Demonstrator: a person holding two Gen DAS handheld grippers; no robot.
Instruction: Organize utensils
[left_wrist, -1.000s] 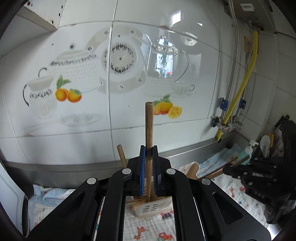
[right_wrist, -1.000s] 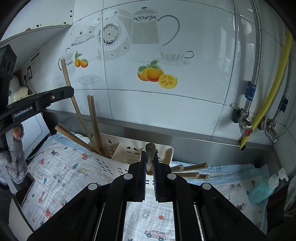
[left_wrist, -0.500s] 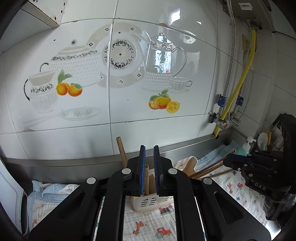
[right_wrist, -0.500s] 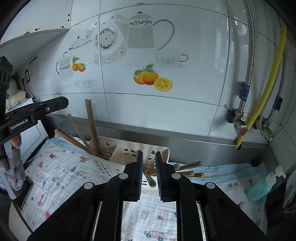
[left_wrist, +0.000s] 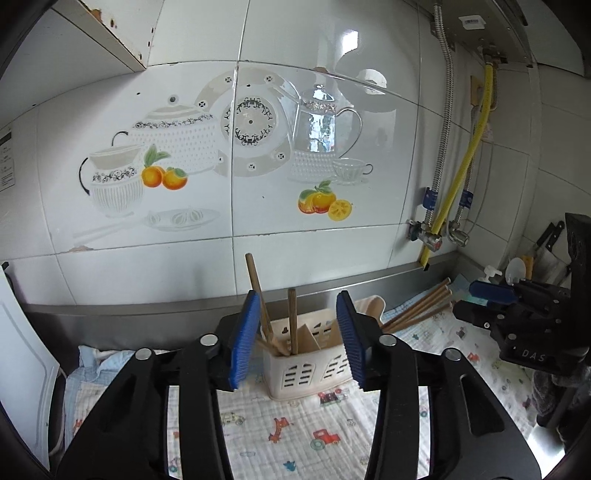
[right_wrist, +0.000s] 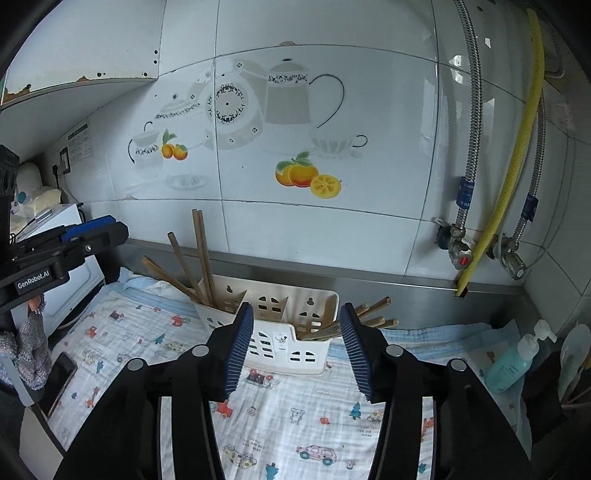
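Observation:
A cream slotted caddy (left_wrist: 306, 373) stands on the printed cloth by the tiled wall. Wooden chopsticks (left_wrist: 291, 317) stand upright in its left compartment. My left gripper (left_wrist: 295, 341) hangs just in front of the caddy; its jaws are opening and nothing is between the blue pads. In the right wrist view the same caddy (right_wrist: 280, 332) holds chopsticks (right_wrist: 203, 254) on the left, and wooden handles (right_wrist: 369, 314) stick out of its right end. My right gripper (right_wrist: 297, 347) is also opening and holds nothing. Each gripper shows in the other's view: the right gripper (left_wrist: 480, 295) and the left gripper (right_wrist: 96, 230).
The printed cloth (right_wrist: 295, 424) covers the counter. A teal soap bottle (right_wrist: 513, 362) stands at the right, below the yellow hose (right_wrist: 498, 206) and valves. A phone (right_wrist: 59, 380) lies at the left edge beside a white appliance (right_wrist: 70, 266). A steel ledge runs along the wall.
Both grippers went from shut to open. The left let a wooden stick drop into the caddy and the right let go of a utensil there. Both then drew back from the caddy.

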